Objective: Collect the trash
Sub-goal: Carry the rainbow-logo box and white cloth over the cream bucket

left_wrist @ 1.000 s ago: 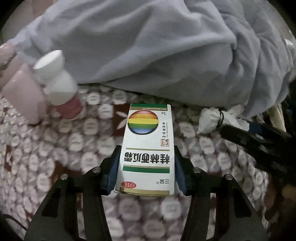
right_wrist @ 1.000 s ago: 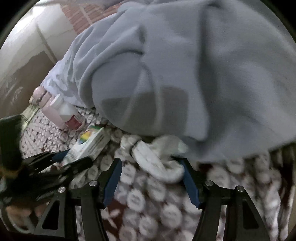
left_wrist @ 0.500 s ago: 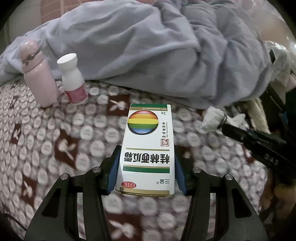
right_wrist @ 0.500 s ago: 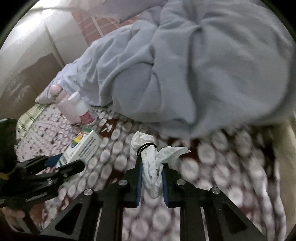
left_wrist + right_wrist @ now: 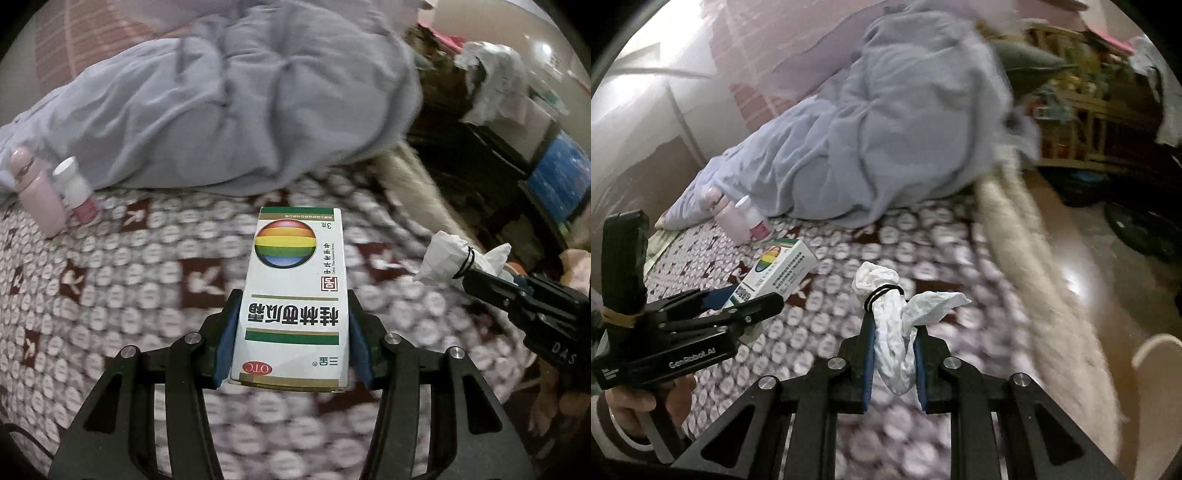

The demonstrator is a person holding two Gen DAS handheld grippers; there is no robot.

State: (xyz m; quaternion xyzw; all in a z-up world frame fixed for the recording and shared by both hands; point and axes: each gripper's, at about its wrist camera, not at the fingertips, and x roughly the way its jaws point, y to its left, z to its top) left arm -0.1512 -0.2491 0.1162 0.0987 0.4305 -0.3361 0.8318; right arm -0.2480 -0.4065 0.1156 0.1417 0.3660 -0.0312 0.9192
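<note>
My left gripper is shut on a white medicine box with a rainbow ball and green stripes, held above the patterned bed cover. It also shows in the right wrist view, at the left. My right gripper is shut on a crumpled white tissue wad bound with a black hair band. The wad also shows in the left wrist view, at the right, at the tip of the right gripper.
A crumpled grey blanket lies across the back of the bed. A pink flask and a white bottle with a pink label stand at the left. The bed's edge, floor and dark furniture are at the right.
The right gripper closed on the tissue wad and lifted it. Both grippers have pulled back and up from the bed with their loads, and the views have swung right.
</note>
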